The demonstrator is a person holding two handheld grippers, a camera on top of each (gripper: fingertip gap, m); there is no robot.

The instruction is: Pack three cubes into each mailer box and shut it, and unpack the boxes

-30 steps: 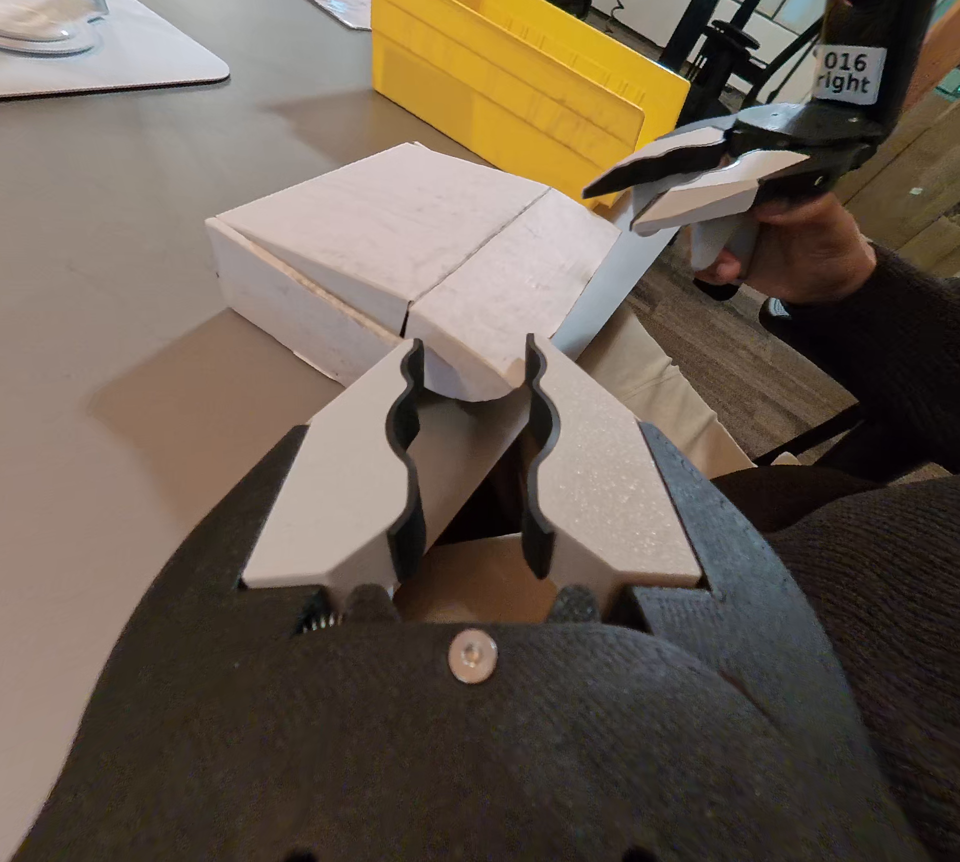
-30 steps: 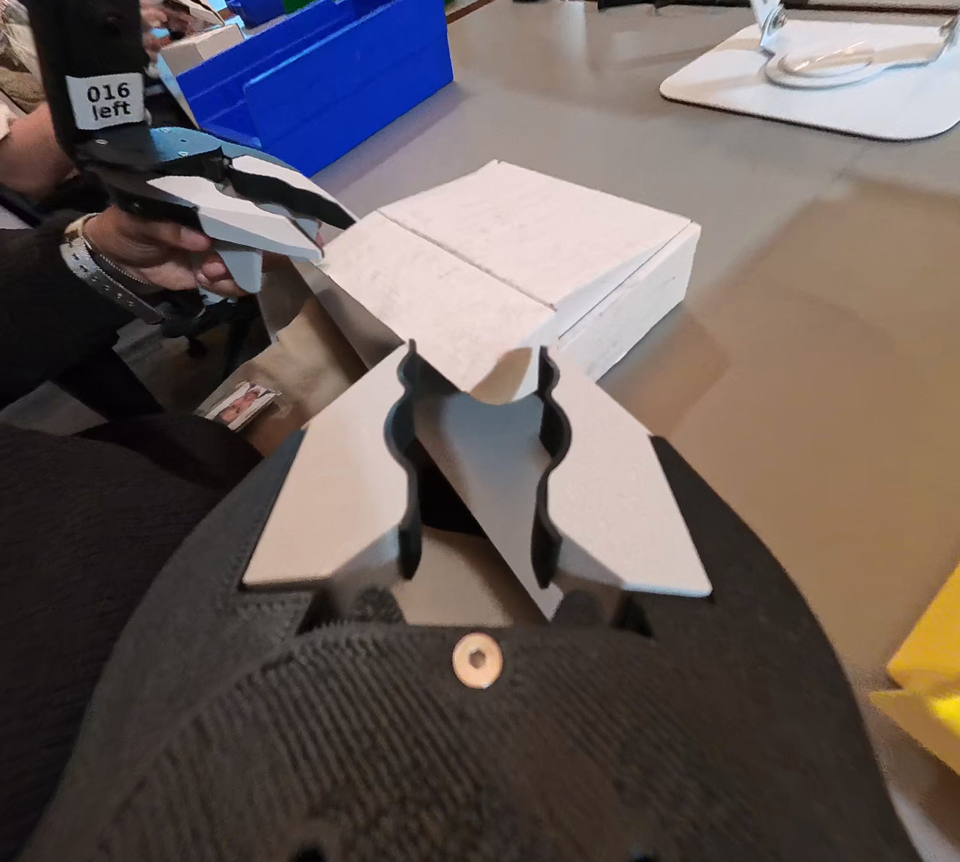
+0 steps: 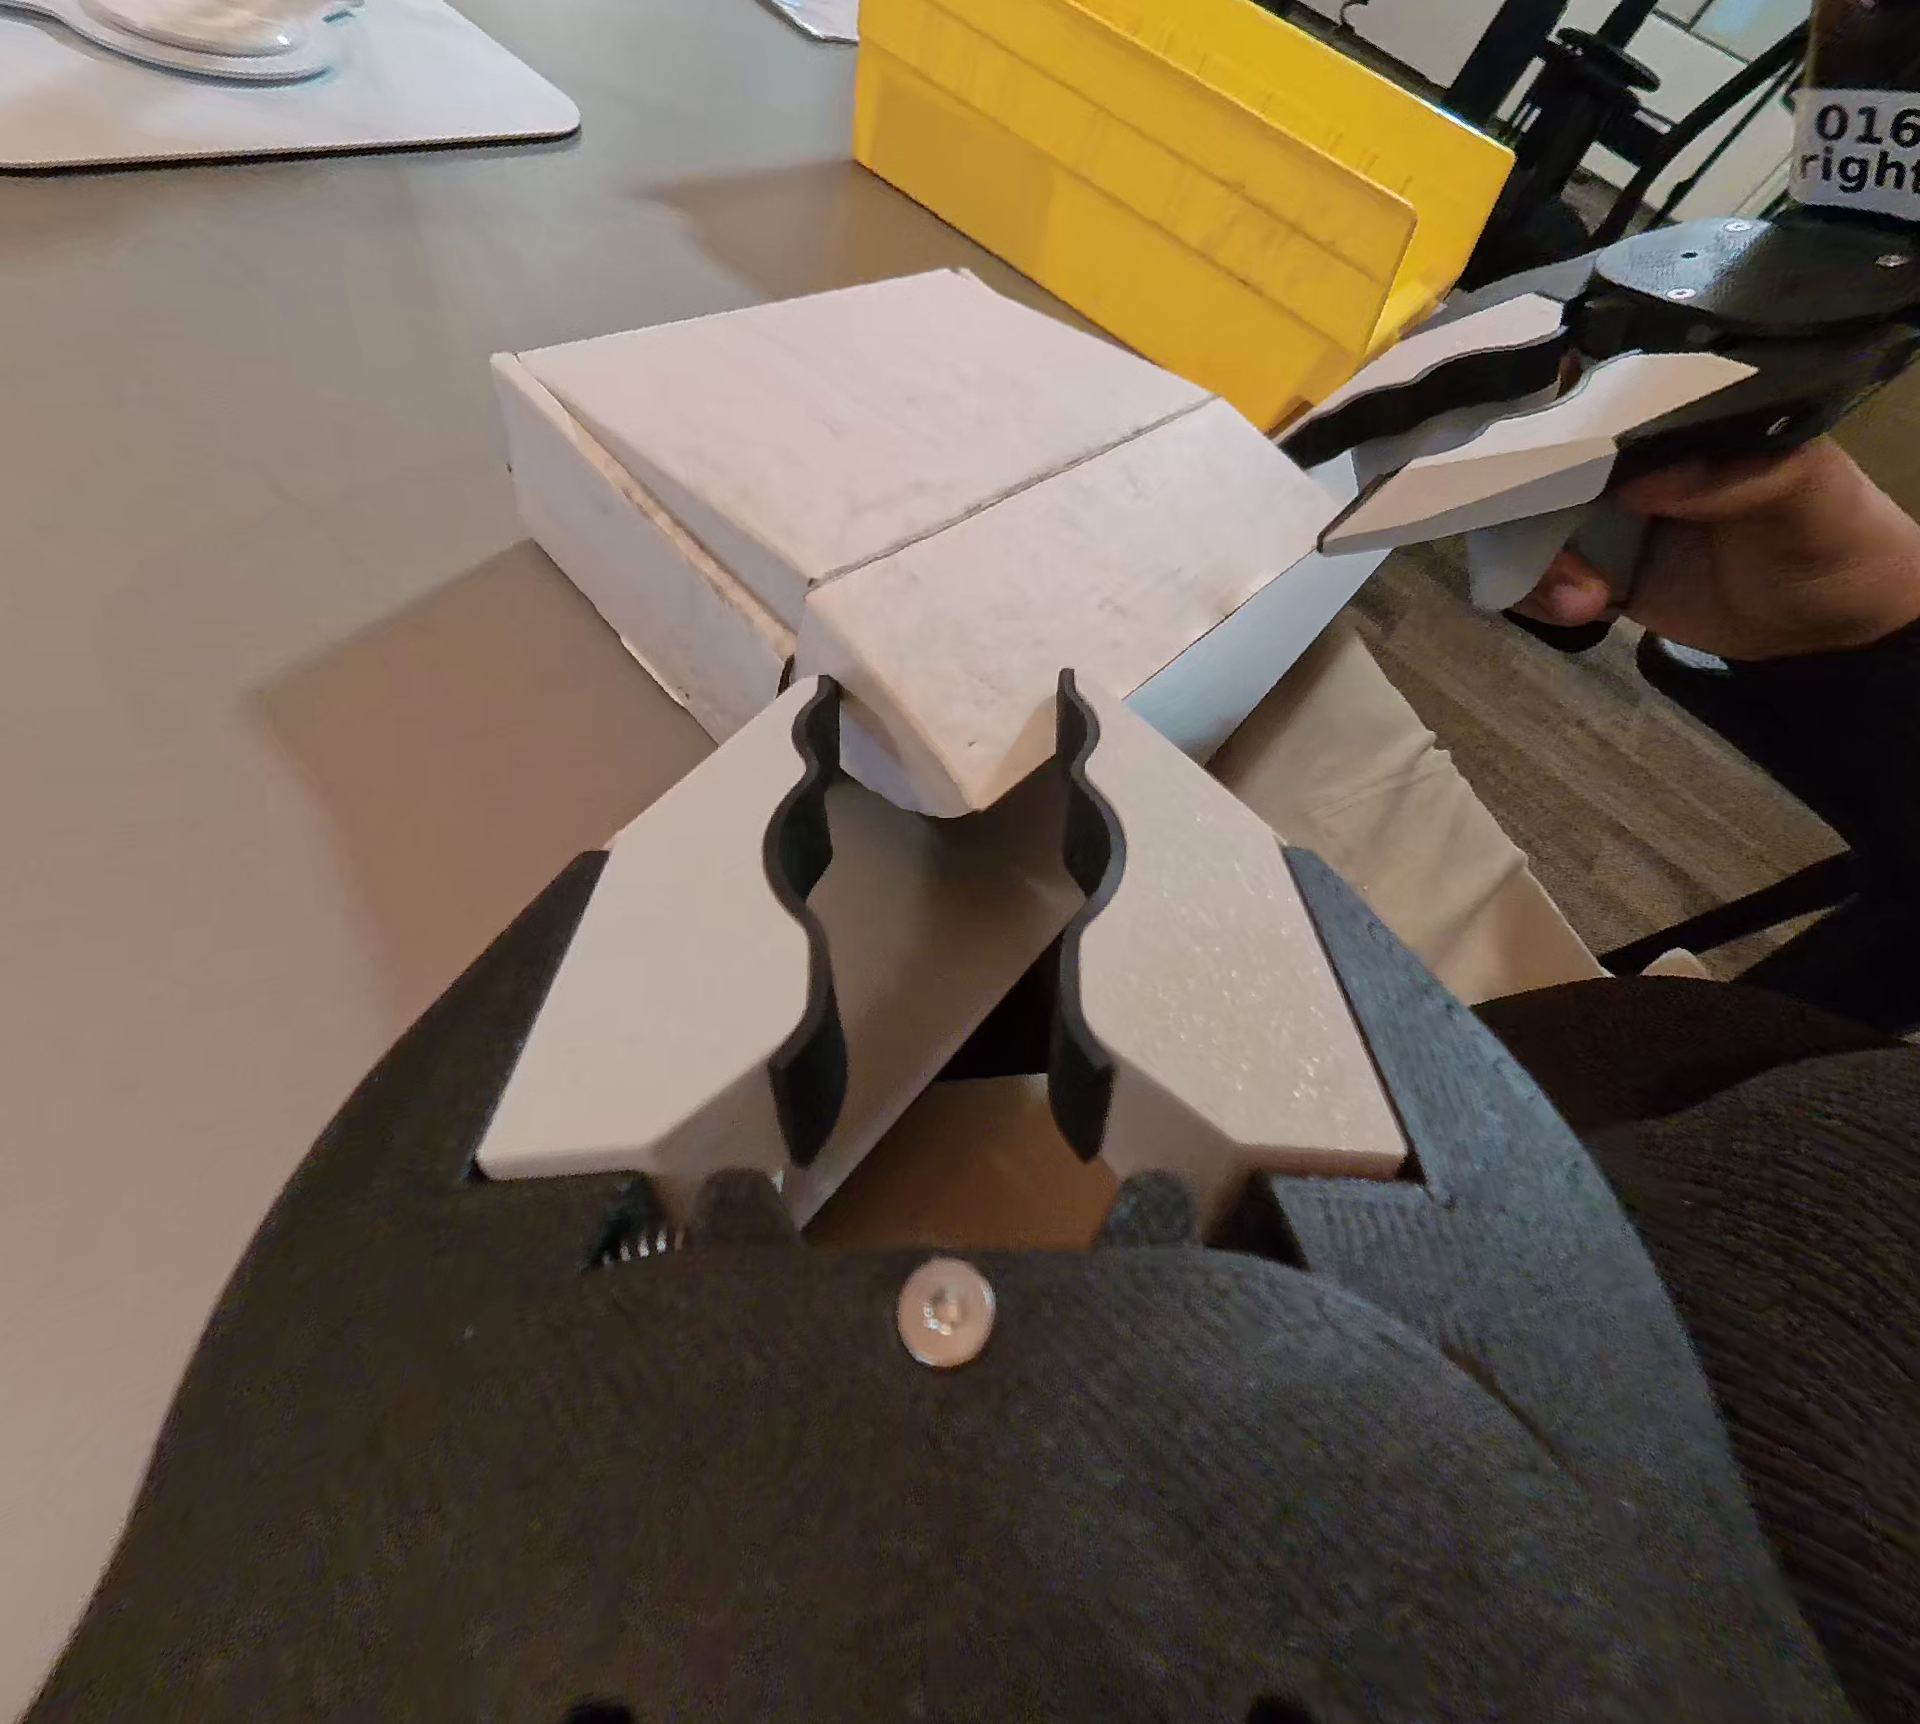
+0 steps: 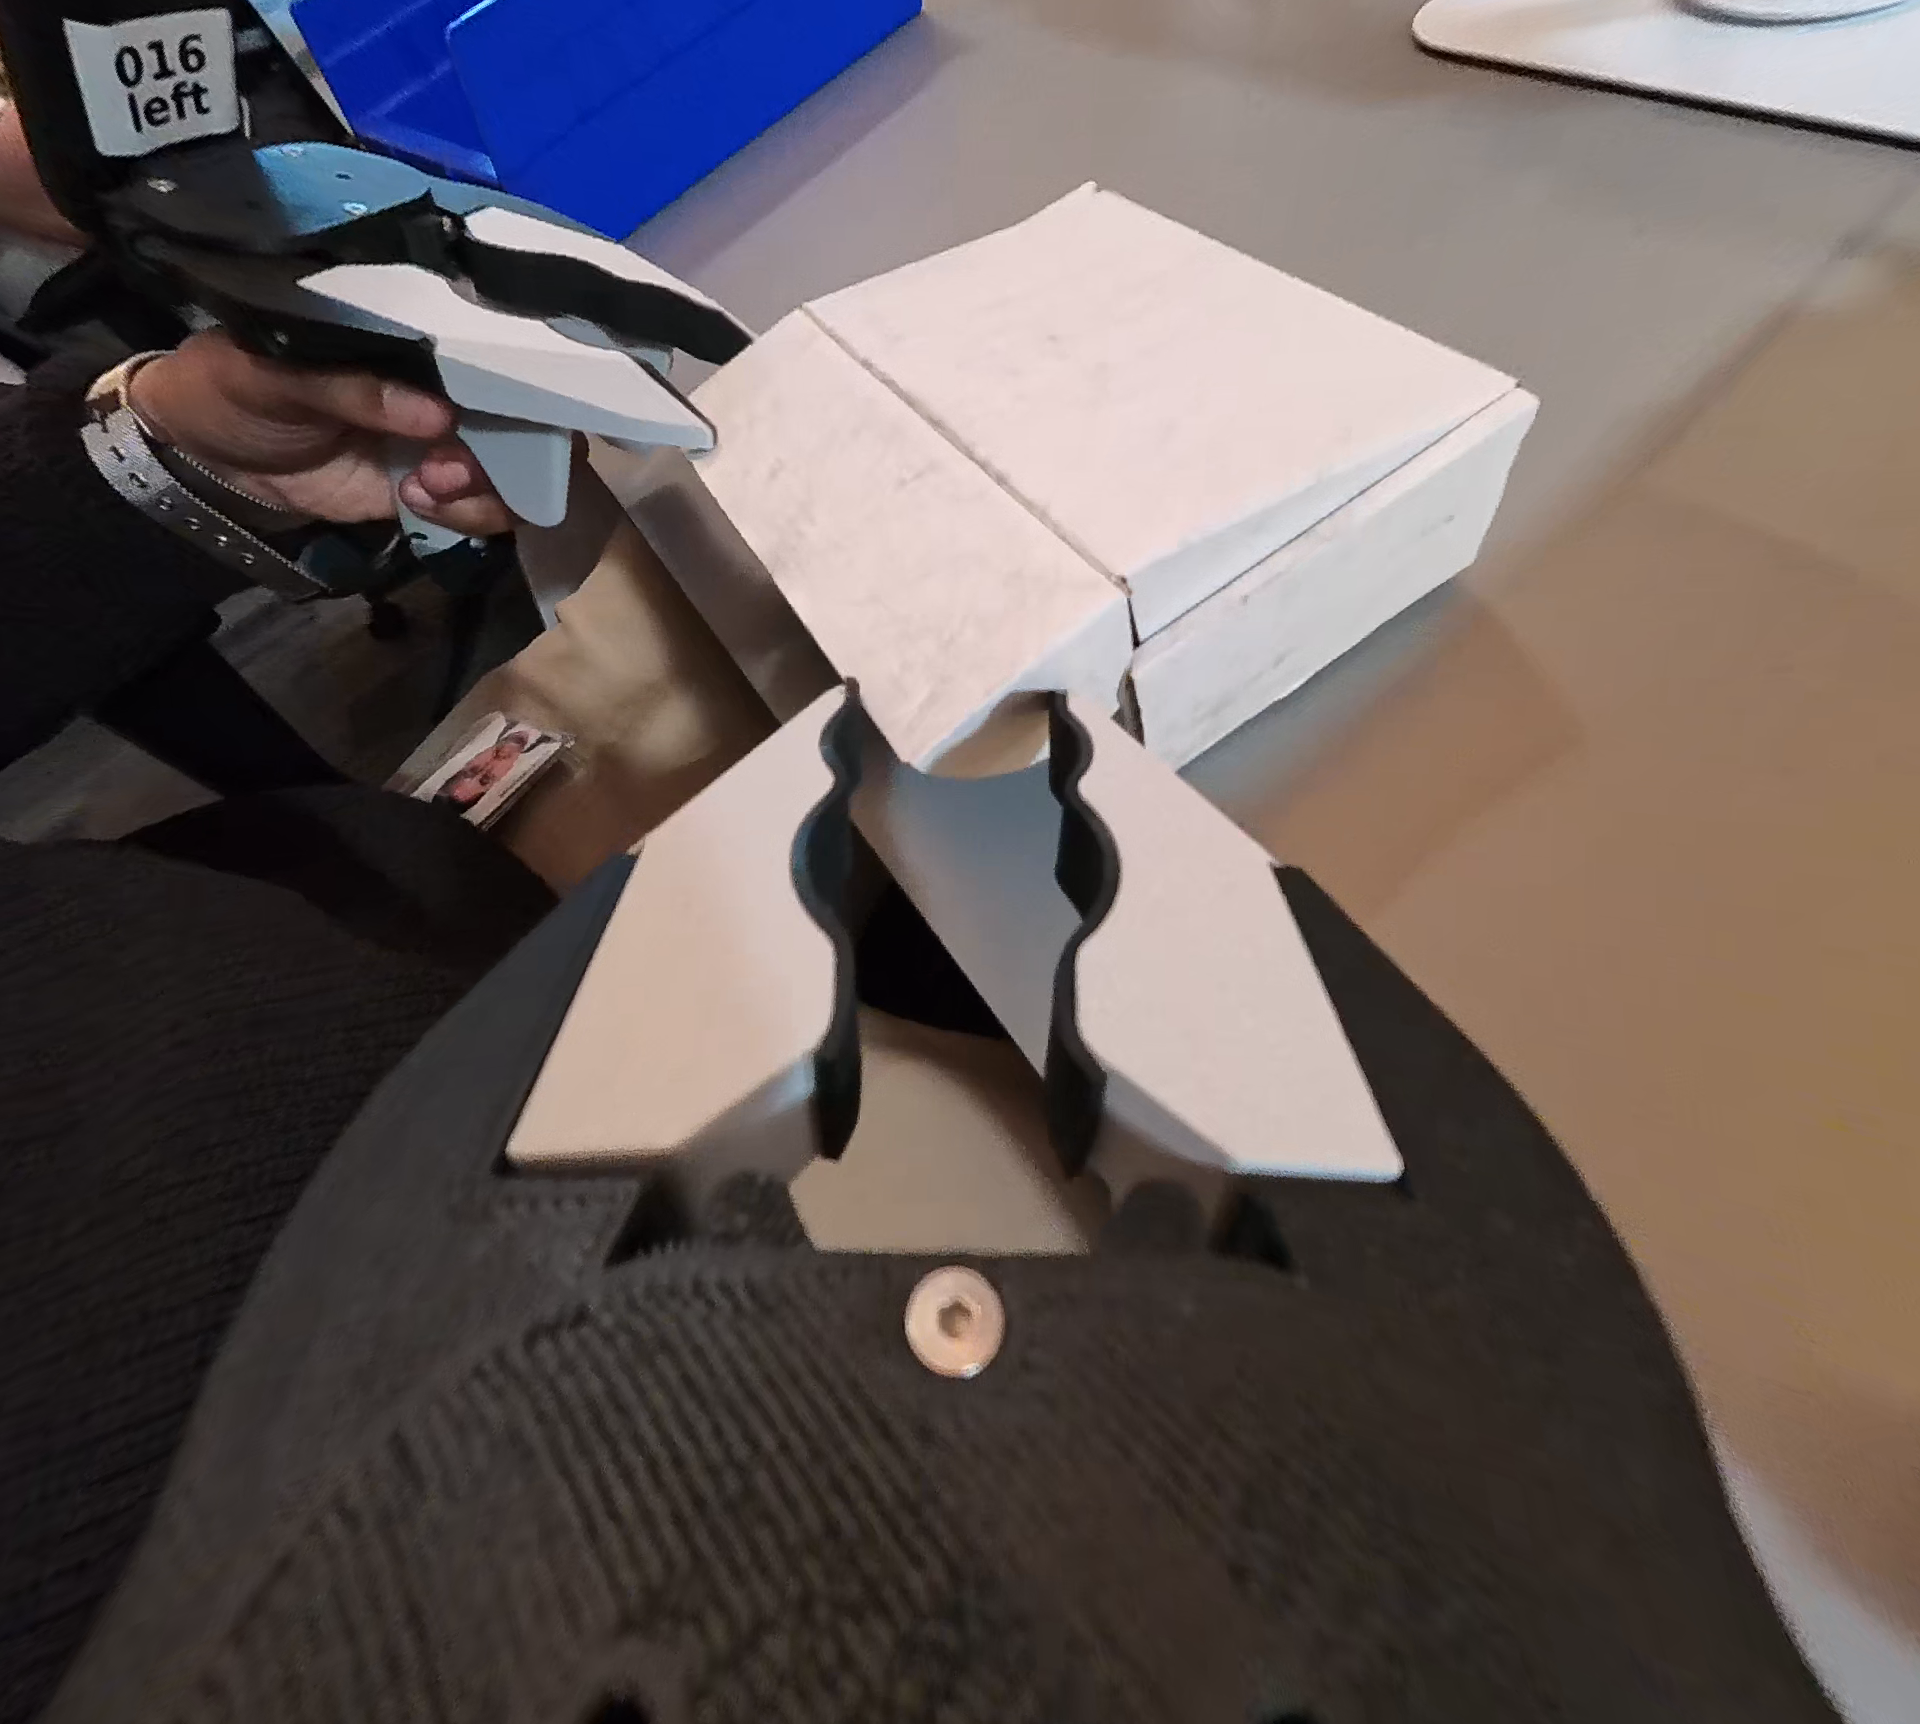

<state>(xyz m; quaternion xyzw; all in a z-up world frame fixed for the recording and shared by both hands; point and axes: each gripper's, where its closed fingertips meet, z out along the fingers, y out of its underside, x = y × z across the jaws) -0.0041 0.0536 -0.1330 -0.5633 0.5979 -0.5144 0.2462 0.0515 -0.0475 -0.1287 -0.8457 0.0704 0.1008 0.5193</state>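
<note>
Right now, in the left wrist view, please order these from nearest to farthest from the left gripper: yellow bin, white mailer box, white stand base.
1. white mailer box, its front flap corner between the left gripper fingers.
2. yellow bin, behind the box, to the right.
3. white stand base, far left on the table.

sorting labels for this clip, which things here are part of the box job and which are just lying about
Part of the job:
- white mailer box, front flap not tucked in
- left gripper, at one flap corner
- right gripper, at the other corner

Lying about:
- yellow bin
- blue bins
- white stand base
</note>
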